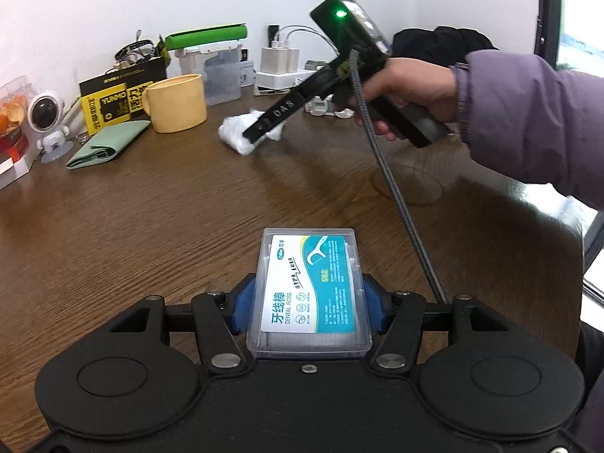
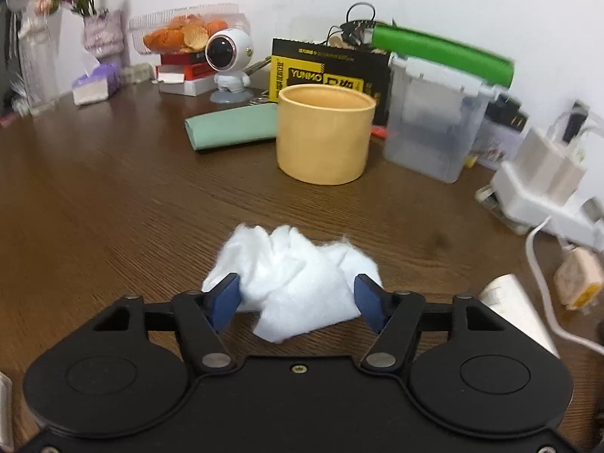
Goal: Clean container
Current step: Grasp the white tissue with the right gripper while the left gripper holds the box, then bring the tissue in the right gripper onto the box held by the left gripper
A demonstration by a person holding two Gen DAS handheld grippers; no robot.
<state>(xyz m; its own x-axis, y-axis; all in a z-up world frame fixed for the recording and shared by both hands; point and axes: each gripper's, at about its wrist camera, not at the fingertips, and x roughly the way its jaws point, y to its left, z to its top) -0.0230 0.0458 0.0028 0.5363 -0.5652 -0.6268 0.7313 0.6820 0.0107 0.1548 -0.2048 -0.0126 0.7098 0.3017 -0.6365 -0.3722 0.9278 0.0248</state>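
The clear, flat, rectangular plastic dental-floss box [image 1: 309, 290], with its blue-and-white paper label facing up, sits clamped between the blue-padded fingers [image 1: 241, 311] of the left gripper [image 1: 307, 304], which press against its two long side walls near the back half. It looks light and rigid, a thin hard shell that is likely slick and could squirt out of a pinch or crack if squeezed hard; the side-wall hold suits it, leaving the top lid free for wiping. Whether its base rests on the brown wood-grain tabletop [image 1: 151, 207] or hangs just above cannot be told.

Ahead of the right gripper [image 2: 298, 302], the crumpled white cotton wad [image 2: 298, 275] lies on the tabletop between the two blue pads, which stand wide apart: the one on the left of the view just touches the wad's edge, the other sits close at its flank, and neither appears to squeeze it yet. The wad is soft, fluffy and nearly weightless, with wispy fibres at its rim; it will compress to a fraction of its bulk, so a grip across its thick middle seems wisest, since a pinch at a loose flap might tear away only a tuft.

Beyond the wad stand a matte yellow cylindrical cup [image 2: 326, 136] and a folded pale-green pouch [image 2: 230, 128], well clear of the fingers.
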